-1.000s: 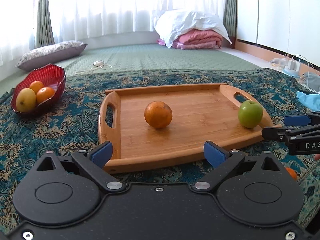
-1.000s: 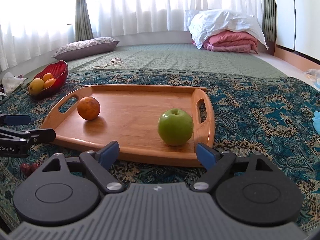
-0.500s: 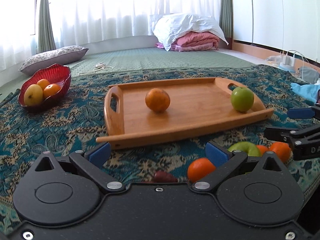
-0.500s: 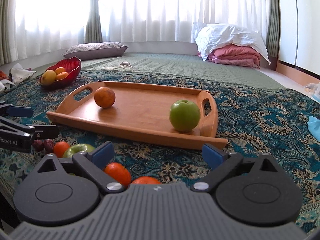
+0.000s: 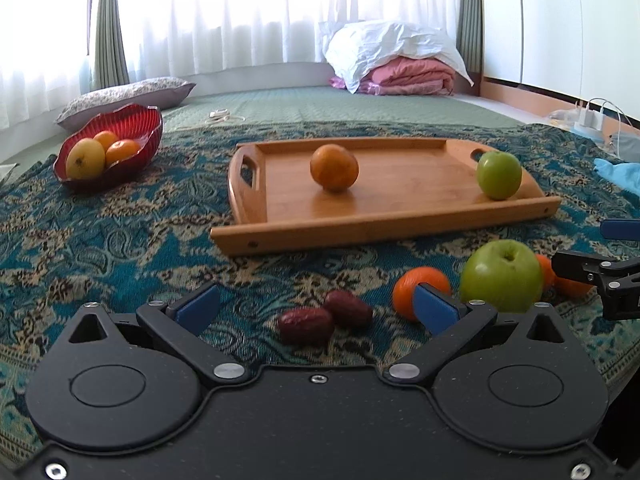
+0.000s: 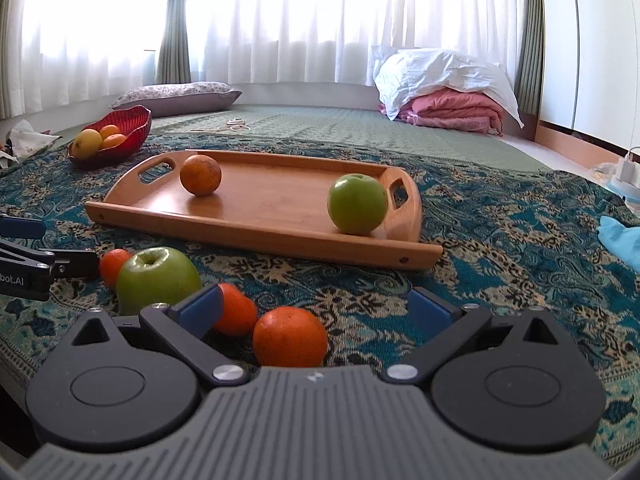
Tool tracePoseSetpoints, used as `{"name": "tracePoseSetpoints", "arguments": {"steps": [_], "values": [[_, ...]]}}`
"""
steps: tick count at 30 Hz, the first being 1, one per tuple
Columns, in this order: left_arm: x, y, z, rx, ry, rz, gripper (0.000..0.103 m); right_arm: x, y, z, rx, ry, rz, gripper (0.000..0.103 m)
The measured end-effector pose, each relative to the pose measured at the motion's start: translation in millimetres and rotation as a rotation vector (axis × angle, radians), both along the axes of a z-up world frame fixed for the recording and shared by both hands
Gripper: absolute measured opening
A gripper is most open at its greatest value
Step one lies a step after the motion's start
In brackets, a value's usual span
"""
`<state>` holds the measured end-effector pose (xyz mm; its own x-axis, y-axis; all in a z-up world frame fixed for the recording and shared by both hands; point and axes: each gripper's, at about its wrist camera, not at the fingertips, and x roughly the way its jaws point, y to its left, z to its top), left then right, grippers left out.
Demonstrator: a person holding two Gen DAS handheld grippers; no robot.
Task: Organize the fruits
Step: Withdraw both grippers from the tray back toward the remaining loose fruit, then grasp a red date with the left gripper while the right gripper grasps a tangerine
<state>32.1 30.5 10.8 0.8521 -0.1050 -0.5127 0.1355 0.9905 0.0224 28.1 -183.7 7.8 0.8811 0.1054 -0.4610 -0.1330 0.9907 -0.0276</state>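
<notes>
A wooden tray (image 5: 400,220) (image 6: 240,224) lies on the patterned cloth and holds an orange (image 5: 334,168) (image 6: 200,175) and a green apple (image 5: 499,175) (image 6: 357,203). In front of the tray lie loose fruits: a green apple (image 5: 501,276) (image 6: 158,276), small oranges (image 5: 420,288) (image 6: 290,336) and two red dates (image 5: 306,325). My left gripper (image 5: 316,304) is open and empty above the dates. My right gripper (image 6: 316,308) is open and empty, with a small orange between its fingers' span.
A red bowl (image 5: 138,128) (image 6: 136,122) with yellow and orange fruits stands at the back left. A blue cloth (image 5: 620,174) (image 6: 620,240) lies at the right. Pillows and folded bedding (image 5: 400,64) lie behind on the green mat.
Both grippers have pulled back from the tray, toward the cloth's near edge. The loose apple, small oranges and dates have come into view in front of them.
</notes>
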Motion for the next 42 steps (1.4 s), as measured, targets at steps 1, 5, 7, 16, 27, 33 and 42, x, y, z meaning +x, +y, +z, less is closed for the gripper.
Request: {"name": "tracePoseSetpoints", "arguments": {"steps": [1, 5, 7, 16, 27, 33, 42], "values": [[0, 1, -1, -0.004, 0.006, 0.002, 0.103, 0, 0, -2, 0.000, 0.004, 0.001, 0.103], [0, 3, -5, -0.020, 0.017, 0.010, 0.100, -2, 2, -4, -0.003, 0.016, 0.008, 0.103], [1, 3, -6, -0.013, 0.021, 0.011, 0.095, -3, 3, -5, 0.002, 0.022, 0.016, 0.103], [-1, 0, -14, -0.007, 0.049, 0.002, 0.074, -6, 6, -10, 0.012, 0.041, 0.026, 0.094], [-4, 2, -13, -0.010, 0.036, -0.007, 0.049, -8, 10, -12, 0.007, 0.046, 0.044, 0.082], [-6, 1, -12, 0.011, 0.038, -0.002, 0.029, -10, 11, -15, 0.001, 0.059, 0.054, 0.070], [-11, -8, -7, -0.002, 0.021, -0.015, 0.028, -14, 12, -13, -0.002, 0.048, 0.025, 0.046]]}}
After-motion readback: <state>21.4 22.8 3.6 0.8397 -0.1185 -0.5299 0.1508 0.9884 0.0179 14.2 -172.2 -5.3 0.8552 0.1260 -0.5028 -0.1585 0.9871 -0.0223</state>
